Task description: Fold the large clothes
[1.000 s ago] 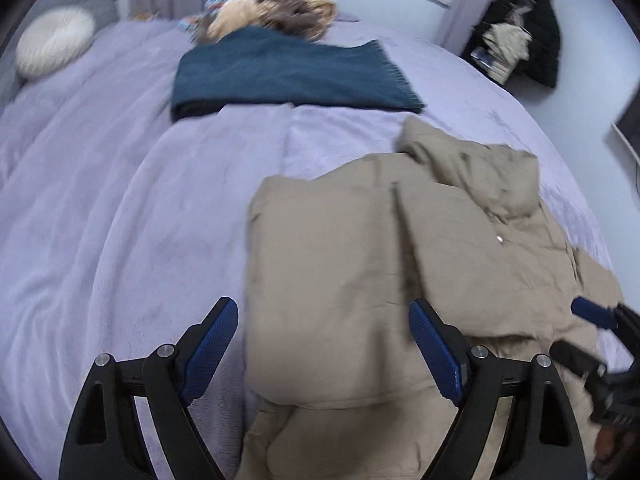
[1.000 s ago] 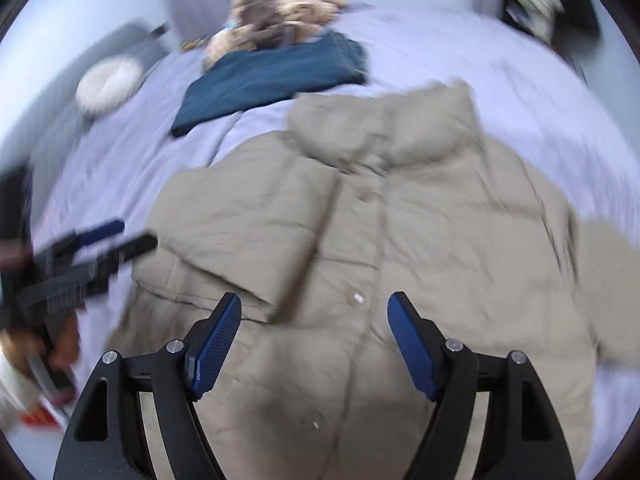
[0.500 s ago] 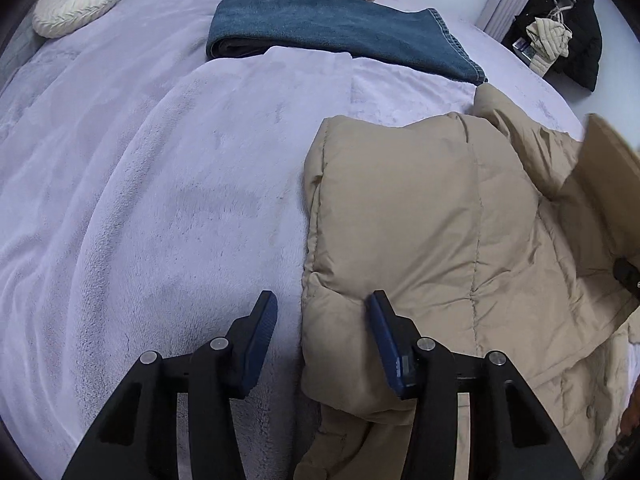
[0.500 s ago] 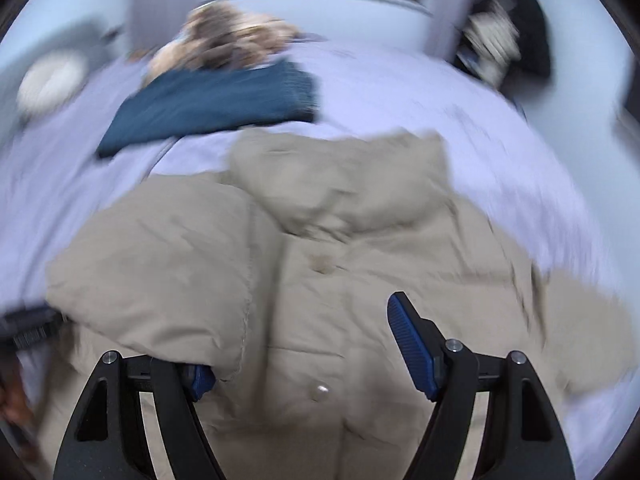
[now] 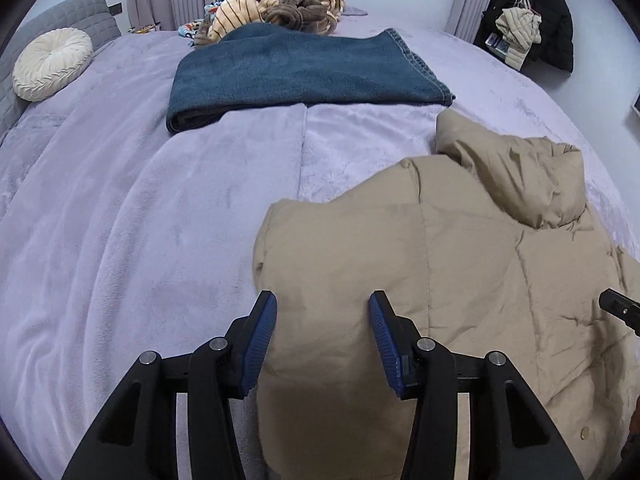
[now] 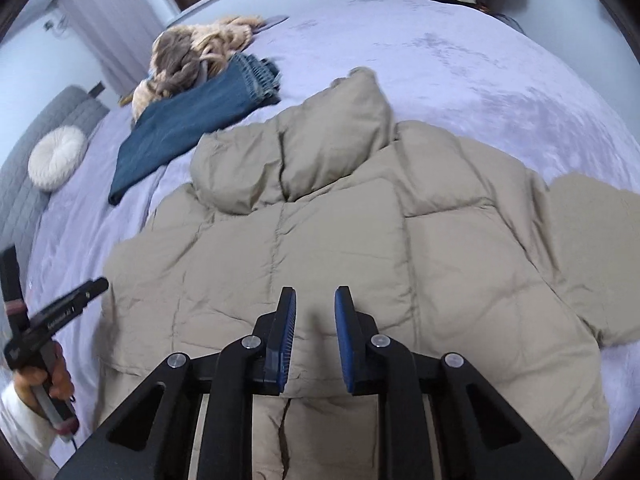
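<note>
At the bottom of the left wrist view, the left gripper [image 5: 323, 312] stood partly open, its blue pads straddling the near left edge of the beige puffer jacket [image 5: 440, 280]; whether they pressed the padded fabric could not be told. In the right wrist view, the right gripper [image 6: 315, 312] sat at bottom centre with its jaws narrowed to a slim gap over the middle of the jacket's near fold, and no cloth was clearly pinched between them.

The jacket lay across the centre and right of both frames on the lilac bedspread [image 5: 140, 220]. Its left side appeared already folded inward, giving a straight padded edge, and the hood [image 6: 320, 140] lay bunched at the far end. On the right of the right wrist view, one sleeve [image 6: 592, 240] was spread outward, so the fold looked roughly half done: that sleeve and the lengthwise fold remained.

Farther up the frame lay a folded dark blue blanket [image 5: 296, 68], then a heap of brown and striped fabric [image 5: 280, 0]. A round cream cushion [image 5: 52, 62] rested at the upper left against a grey headboard [image 5: 72, 16].
</note>
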`<act>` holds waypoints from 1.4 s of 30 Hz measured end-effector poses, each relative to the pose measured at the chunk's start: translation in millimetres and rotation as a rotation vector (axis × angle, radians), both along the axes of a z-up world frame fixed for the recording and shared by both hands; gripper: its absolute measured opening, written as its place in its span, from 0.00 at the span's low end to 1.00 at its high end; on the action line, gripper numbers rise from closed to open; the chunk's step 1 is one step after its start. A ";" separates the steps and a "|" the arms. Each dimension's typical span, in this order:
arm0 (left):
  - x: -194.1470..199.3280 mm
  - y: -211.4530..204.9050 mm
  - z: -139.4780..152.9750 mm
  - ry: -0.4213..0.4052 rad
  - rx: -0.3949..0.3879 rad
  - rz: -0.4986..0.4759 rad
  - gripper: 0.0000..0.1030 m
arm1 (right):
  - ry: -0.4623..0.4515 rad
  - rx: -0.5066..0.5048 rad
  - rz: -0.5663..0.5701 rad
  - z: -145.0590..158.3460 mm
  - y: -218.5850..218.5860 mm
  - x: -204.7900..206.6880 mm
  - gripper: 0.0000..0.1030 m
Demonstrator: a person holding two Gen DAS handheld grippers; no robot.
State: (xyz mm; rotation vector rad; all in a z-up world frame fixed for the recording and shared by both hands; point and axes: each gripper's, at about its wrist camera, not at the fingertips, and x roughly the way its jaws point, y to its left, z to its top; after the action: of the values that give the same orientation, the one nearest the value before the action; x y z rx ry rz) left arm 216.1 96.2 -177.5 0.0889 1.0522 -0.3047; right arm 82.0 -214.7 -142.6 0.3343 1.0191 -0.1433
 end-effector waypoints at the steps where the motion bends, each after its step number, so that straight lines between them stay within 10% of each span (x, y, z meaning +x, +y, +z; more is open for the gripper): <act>1: -2.7 -3.5 -6.7 0.002 0.023 0.006 0.49 | 0.027 -0.019 0.012 -11.0 3.8 1.1 0.21; 4: -1.4 -8.5 -25.4 0.027 0.042 0.025 0.50 | 0.069 -0.036 0.020 -39.9 -7.7 11.4 0.02; 9: 1.5 -10.1 -25.5 0.031 0.078 0.056 0.57 | 0.029 0.075 -0.058 -34.9 -37.0 1.3 0.00; 14: -13.4 -17.2 2.9 0.015 0.100 0.044 0.57 | 0.020 0.215 -0.160 -20.3 -73.8 -34.8 0.09; 19: -51.2 -46.6 32.1 0.004 0.075 -0.031 0.57 | 0.009 0.314 -0.229 -15.2 -98.1 -88.8 0.50; 22: -77.8 -77.5 41.3 -0.006 0.077 -0.066 0.87 | 0.015 0.375 -0.292 -15.6 -115.8 -125.2 0.51; 42: -174.7 -259.2 42.5 0.097 0.053 -0.273 1.00 | -0.077 0.504 -0.687 -38.9 -288.9 -274.2 0.86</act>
State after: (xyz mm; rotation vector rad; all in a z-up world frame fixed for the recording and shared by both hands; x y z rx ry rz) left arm 41.4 -163.0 -135.0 0.2685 1.1459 -0.5327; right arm -192.2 -503.6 -181.5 1.1386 0.8196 -0.4908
